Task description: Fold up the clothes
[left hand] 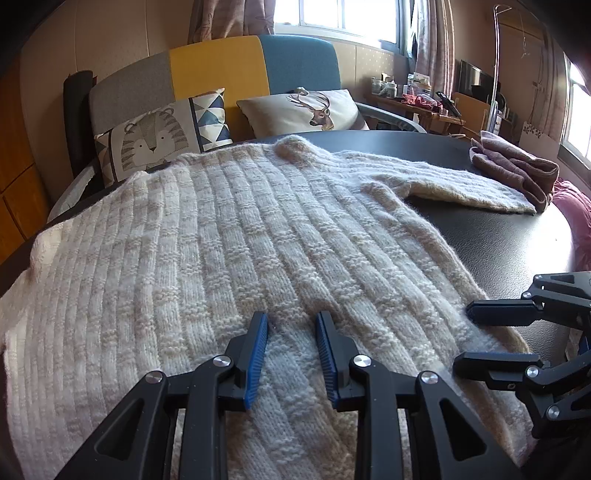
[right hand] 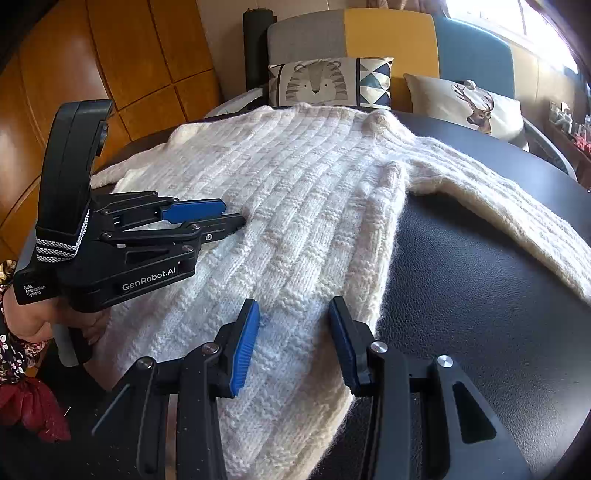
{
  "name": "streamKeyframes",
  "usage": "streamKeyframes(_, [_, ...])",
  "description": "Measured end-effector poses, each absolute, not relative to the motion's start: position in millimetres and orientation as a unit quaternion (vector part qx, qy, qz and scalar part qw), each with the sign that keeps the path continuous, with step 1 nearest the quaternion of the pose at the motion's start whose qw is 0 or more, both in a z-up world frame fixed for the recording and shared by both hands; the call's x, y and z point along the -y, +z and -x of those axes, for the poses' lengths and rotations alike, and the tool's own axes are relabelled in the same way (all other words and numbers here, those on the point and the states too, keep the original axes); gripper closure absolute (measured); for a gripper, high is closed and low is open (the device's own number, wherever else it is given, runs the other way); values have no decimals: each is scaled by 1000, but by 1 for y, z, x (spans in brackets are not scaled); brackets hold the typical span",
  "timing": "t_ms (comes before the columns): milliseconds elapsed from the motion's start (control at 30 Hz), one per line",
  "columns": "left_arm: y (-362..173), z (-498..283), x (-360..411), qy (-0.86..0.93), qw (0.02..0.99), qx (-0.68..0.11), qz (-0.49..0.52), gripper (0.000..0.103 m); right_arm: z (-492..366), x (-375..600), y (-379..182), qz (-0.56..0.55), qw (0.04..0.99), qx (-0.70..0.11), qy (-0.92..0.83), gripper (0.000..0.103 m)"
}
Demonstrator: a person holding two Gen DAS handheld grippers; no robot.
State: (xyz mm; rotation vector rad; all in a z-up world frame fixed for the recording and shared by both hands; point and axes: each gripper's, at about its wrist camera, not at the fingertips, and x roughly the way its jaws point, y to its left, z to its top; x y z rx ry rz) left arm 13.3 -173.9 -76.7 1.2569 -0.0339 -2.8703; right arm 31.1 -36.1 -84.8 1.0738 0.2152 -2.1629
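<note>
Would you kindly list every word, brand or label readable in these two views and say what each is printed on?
"GenRobot.AI": white lettering on the side of the left tongs, in the right wrist view.
"Data Acquisition System": small white label at the rear of the same tool's body.
Items on the far shelf are too small and blurred to read.
The sweater and the pillows carry pictures or patterns only, no text.

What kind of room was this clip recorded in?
Most likely a home living room. A patchwork sofa with a deer cushion stands behind the dark table where the cream sweater lies, and curtained windows and a cluttered wooden desk show beyond.
</note>
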Motion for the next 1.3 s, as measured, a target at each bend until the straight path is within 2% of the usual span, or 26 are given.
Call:
streamKeyframes(233, [-73, -15, 172, -914, 6, 9, -405, 76, -28, 34, -82, -424, 356, -70, -830, 60])
streamKeyframes(400, [-64, -26, 159, -921, -31, 3, -389, 77, 6, 14, -66, -421, 330, -15, -845, 60])
streamKeyframes(567, [-75, -32, 133, -924, -24, 75, -373, 76, 66, 14, -59, -428, 318, 14, -846, 69])
streamKeyframes(633, [-77, -35, 130, -927, -18, 82, -366, 76, 86, 18, -65, -447, 316, 34, -836, 72])
streamKeyframes(800, [-77, -30, 143, -926, -33, 37, -373, 75, 128, 17, -94, -507, 283, 125, -805, 72])
streamKeyframes(867, [-77, -28, 148, -926, -38, 20, -376, 75, 138, 16, -98, -504, 271, 149, -807, 76])
streamKeyframes(900, [-77, -28, 149, -926, -39, 17, -376, 75, 141, 17, -99, -501, 262, 147, -812, 87])
streamKeyframes(933, [-77, -28, 149, -925, -38, 17, -377, 75, 144, 18, -100, -499, 252, 142, -817, 93])
streamKeyframes(1000, [-77, -26, 146, -925, -31, 19, -378, 75, 148, 13, -102, -495, 243, 156, -819, 96])
streamKeyframes(1200, [-77, -27, 139, -927, -30, 32, -373, 75, 153, -5, -105, -482, 234, 167, -828, 96])
streamKeyframes(1300, [-73, -27, 149, -922, -47, 12, -384, 75, 147, -17, -99, -499, 266, 185, -803, 87])
